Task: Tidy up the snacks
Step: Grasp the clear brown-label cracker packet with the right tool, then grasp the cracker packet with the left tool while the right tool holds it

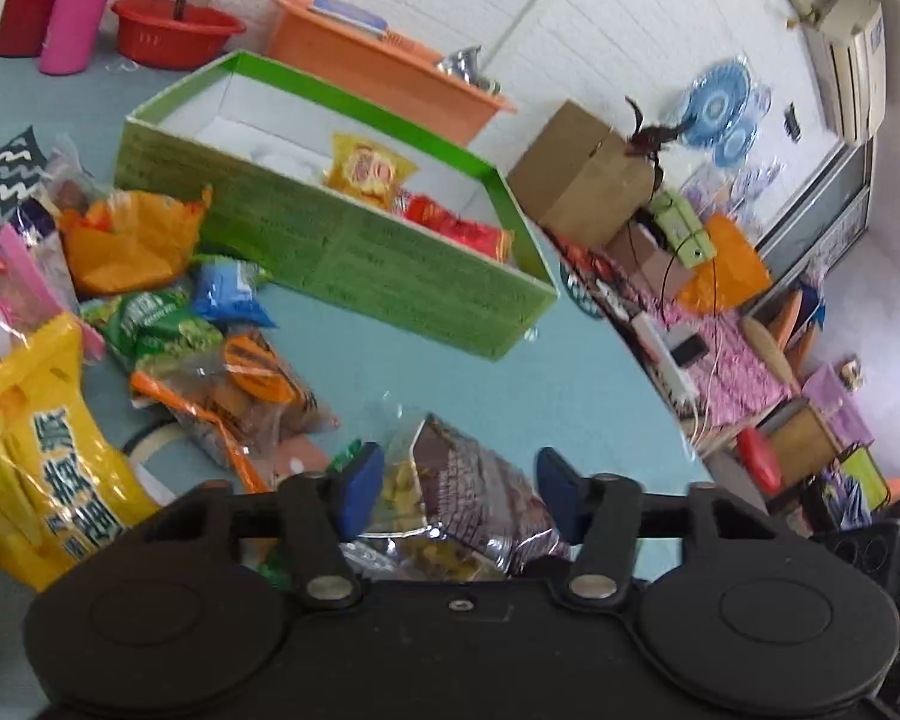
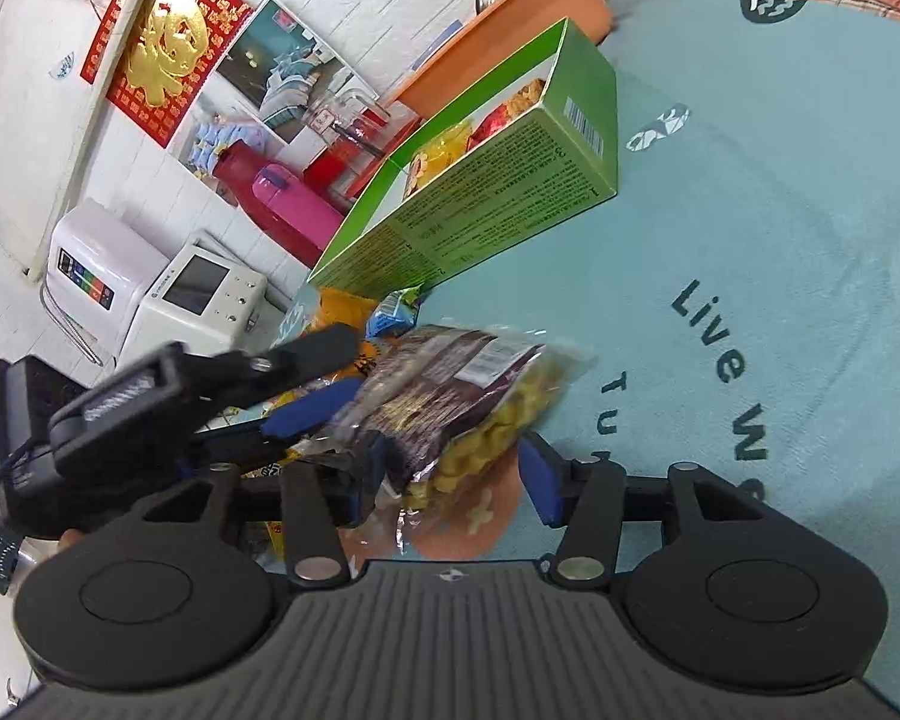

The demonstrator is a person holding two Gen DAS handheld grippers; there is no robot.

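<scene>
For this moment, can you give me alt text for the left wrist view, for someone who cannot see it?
The left gripper straddles a brown snack bag on a blue tablecloth, its blue pads on either side, not visibly pressing. Behind it stands an open green box already holding yellow and red packets, with a heap of more snack bags to the left.

Teal table (image 1: pixel 510 372); green box (image 1: pixel 390 276); snack packets (image 1: pixel 168 324) heaped beside it
</scene>
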